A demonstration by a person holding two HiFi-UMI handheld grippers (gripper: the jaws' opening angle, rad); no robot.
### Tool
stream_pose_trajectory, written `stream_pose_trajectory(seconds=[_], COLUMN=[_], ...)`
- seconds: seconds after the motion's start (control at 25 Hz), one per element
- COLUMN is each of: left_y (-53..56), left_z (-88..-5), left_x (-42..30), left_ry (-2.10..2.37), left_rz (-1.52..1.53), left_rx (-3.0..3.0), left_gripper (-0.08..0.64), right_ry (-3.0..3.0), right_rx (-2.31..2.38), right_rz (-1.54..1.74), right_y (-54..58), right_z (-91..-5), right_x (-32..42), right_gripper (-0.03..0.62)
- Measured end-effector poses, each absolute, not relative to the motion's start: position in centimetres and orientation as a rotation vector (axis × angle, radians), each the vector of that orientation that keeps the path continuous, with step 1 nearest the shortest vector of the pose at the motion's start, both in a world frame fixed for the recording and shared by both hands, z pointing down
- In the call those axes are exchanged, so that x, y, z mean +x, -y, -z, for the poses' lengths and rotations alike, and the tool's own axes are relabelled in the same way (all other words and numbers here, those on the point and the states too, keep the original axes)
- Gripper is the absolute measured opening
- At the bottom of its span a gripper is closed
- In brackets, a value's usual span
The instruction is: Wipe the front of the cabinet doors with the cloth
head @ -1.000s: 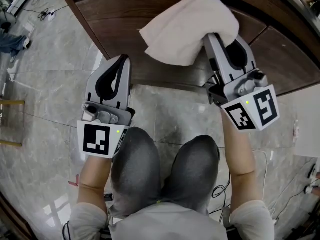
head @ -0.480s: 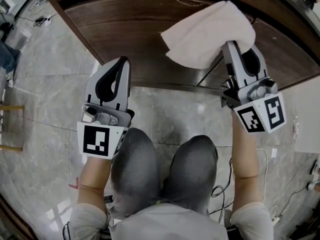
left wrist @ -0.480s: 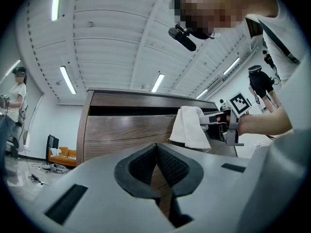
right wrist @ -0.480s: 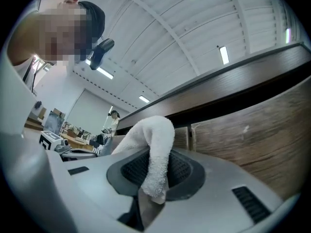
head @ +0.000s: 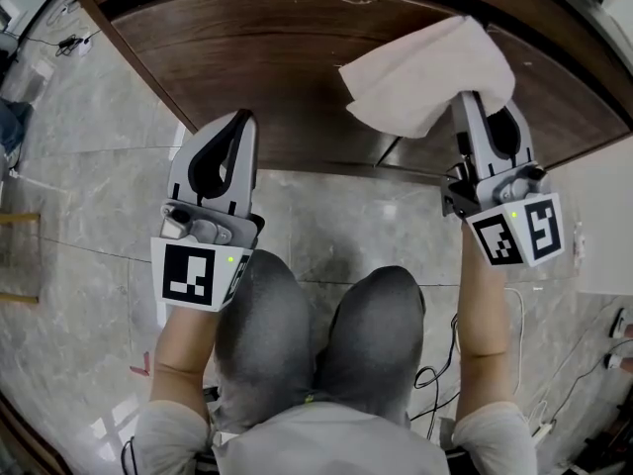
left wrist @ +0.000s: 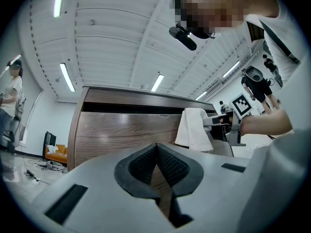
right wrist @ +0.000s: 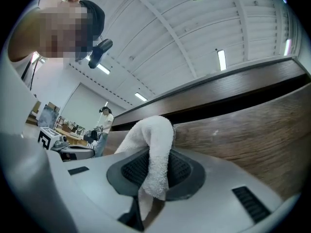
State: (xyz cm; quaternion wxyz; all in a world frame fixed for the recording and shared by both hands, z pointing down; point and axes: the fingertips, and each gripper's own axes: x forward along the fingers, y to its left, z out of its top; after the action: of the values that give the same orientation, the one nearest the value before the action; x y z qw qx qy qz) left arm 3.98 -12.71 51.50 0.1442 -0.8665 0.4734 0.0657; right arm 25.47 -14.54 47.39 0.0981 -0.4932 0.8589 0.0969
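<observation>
Against the front of the dark brown wood-grain cabinet doors point(head: 287, 77), a crumpled white terry cloth point(head: 425, 67) is held by the right gripper point(head: 473, 107), whose jaws pinch one fold of it. Well to its left, the left gripper point(head: 235, 127) hangs over the grey marble-patterned floor point(head: 89, 196) near the cabinet's base, its jaws pressed together with nothing between them.
</observation>
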Motion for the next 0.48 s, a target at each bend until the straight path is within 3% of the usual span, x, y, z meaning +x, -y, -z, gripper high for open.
stream_pose_trajectory(seconds=[0.48], left_y=[11.2], left_z=[-51.9], left_x=[0.2], left_ry=[-1.447], left_rz=[-0.17], left_rx=[-2.457], left_gripper=[0.018], right_ry=[-2.656], right_rx=[-1.239], right_rz=[-0.279], right_y=[11.5], right_z=[-47.5], right_x=[18.0], right_gripper=[0.08])
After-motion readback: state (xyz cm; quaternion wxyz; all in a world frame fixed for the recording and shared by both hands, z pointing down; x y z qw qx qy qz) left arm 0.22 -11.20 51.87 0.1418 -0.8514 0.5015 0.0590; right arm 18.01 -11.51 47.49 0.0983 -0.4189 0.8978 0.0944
